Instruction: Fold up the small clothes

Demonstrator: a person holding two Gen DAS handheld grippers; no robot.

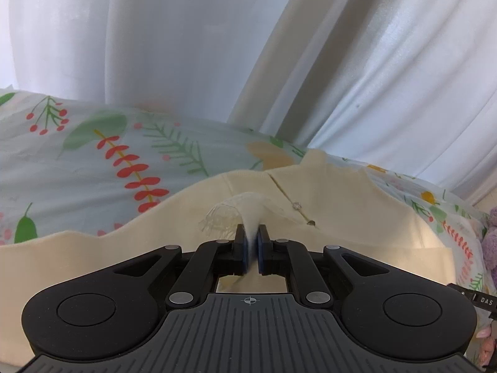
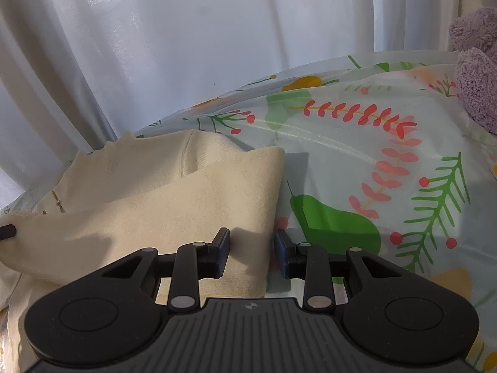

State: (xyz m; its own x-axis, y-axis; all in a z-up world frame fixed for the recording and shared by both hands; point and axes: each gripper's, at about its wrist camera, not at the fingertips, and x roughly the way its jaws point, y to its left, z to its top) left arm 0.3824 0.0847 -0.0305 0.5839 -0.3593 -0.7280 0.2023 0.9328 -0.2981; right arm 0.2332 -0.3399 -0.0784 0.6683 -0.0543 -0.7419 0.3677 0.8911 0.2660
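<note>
- Two grippers work over one cream garment [image 1: 357, 217] that lies on a sheet printed with leaves and red berries [image 1: 93, 155], in front of a pale curtain [image 1: 170, 37].
- Left wrist view: the left gripper [image 1: 252, 233] is clamped tight on a wisp of white lace trim [image 1: 236, 209] of the garment; the trim rises out from between the blue pads [image 1: 245, 248] and fans out just ahead of them.
- A seam with a small round fastener [image 1: 297, 205] runs across the garment just right of the trim.
- At the far right edge sits a fuzzy purple thing [image 1: 490, 242].
- Right wrist view: the cream garment [image 2: 155, 199] fills the left half, a folded flap with its straight edge running down toward the gripper.
- The right gripper [image 2: 252, 242] stands with its jaws parted; the flap's right edge lies between and under them, and neither pad presses on it.
- The printed sheet [image 2: 357, 168] is bare to the right, and the purple fuzzy thing [image 2: 475, 71] rests at the upper right.
</note>
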